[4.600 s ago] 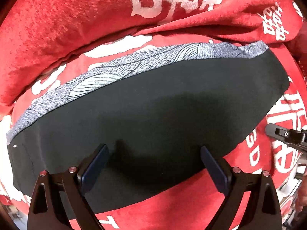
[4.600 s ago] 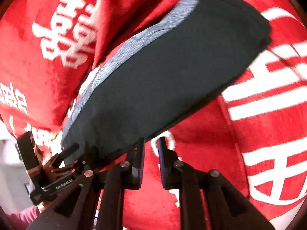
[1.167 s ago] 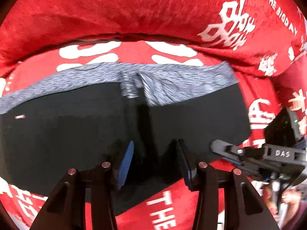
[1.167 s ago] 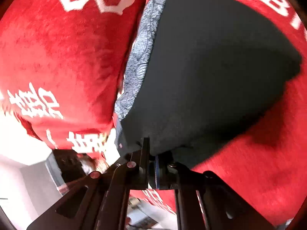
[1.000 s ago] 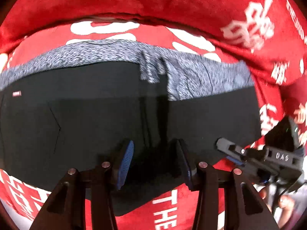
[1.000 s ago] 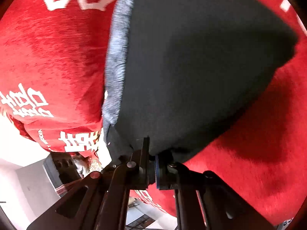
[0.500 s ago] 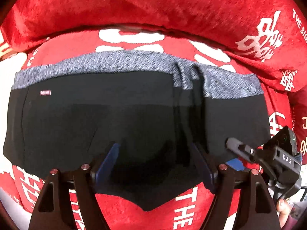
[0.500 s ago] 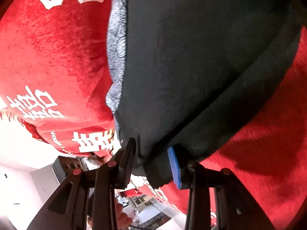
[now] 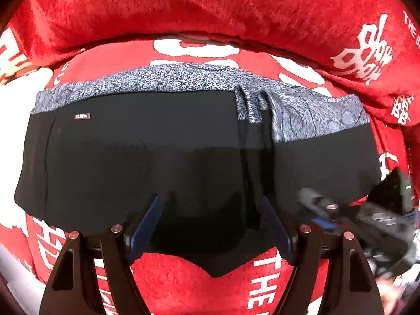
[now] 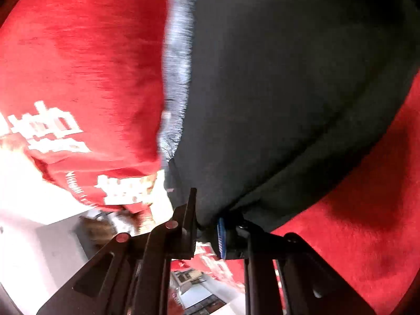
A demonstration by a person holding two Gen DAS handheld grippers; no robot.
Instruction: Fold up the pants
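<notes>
- The black pants with a grey patterned waistband [image 9: 162, 157] lie spread out flat on a fuzzy red blanket with white letters [image 9: 210, 13].
- The grey waistband runs along the far edge of the pants, next to a thick roll of the red blanket.
- A tiny label [image 9: 82, 116] sits near the top left corner of the black cloth.
- There are a few bunched-up folds [image 9: 258, 120] in the cloth right of the middle, running from the waistband down toward the near edge.
- The near edge of the pants comes to a small point in the middle.
- The left gripper [image 9: 210, 223] has its two dark fingers with blue pads spread wide apart. It holds nothing. The fingers sit over the near edge of the pants.
- The right gripper [image 10: 206, 221] is at the corner of the pants. Its fingers are a small way apart, and an edge of black cloth sits between them. The picture is blurry there, so I cannot tell if they are pinching it.
- In the left camera view, the right gripper shows as a blurry black thing [image 9: 349, 218] at the right end of the pants.
</notes>
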